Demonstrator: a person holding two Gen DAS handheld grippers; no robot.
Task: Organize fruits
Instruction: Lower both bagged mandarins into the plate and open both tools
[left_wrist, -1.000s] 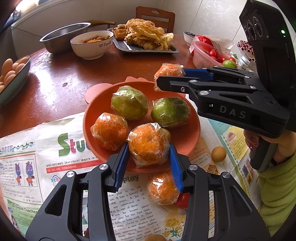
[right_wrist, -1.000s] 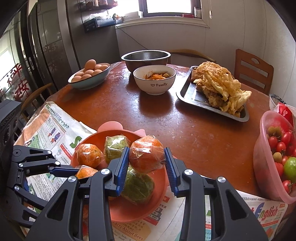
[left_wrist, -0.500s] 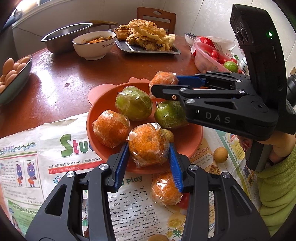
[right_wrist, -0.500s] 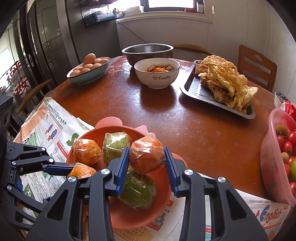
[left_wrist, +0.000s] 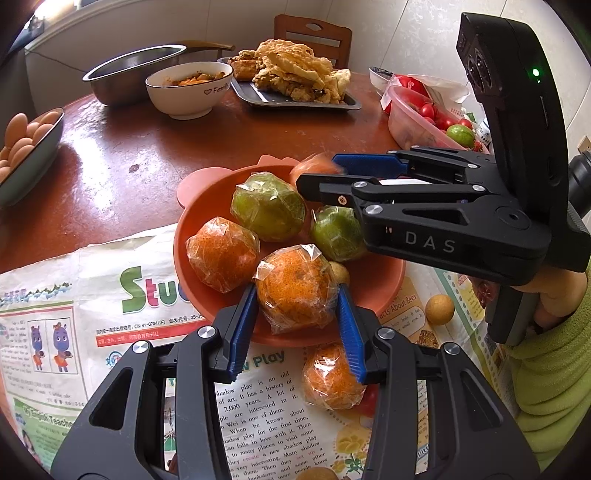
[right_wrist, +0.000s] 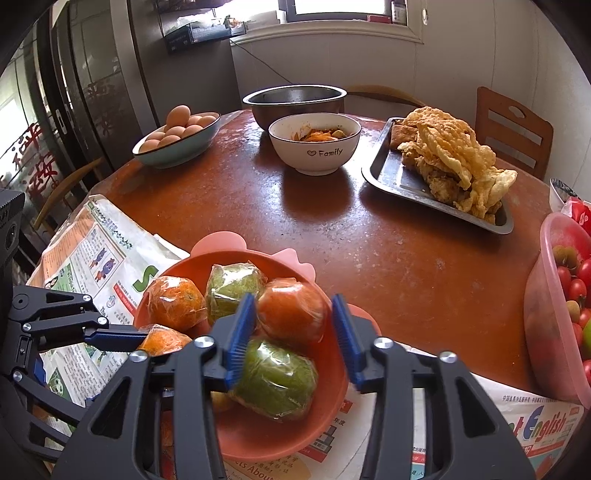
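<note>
An orange plastic plate (left_wrist: 192, 225) (right_wrist: 258, 432) sits on newspaper and holds wrapped fruit. My left gripper (left_wrist: 297, 310) is shut on a wrapped orange (left_wrist: 295, 284) just above the plate's near rim. My right gripper (right_wrist: 293, 325) has opened around a wrapped orange (right_wrist: 291, 310), which looks blurred and sits over the plate's far side, a gap showing at the right pad. In the plate are two wrapped green fruits (left_wrist: 267, 206) (left_wrist: 334, 232) and another wrapped orange (left_wrist: 221, 253). A wrapped orange (left_wrist: 330, 376) lies on the newspaper.
A small brown fruit (left_wrist: 439, 309) lies on the newspaper (left_wrist: 92, 295). A pink tub of tomatoes (right_wrist: 554, 306), a tray of fried food (right_wrist: 443, 162), a white bowl (right_wrist: 314, 144), a steel bowl (right_wrist: 295, 98) and a bowl of eggs (right_wrist: 177, 136) stand on the table.
My right gripper moved lower over the plate and its jaws opened off the orange. My left gripper kept its grip and shifted slightly.
</note>
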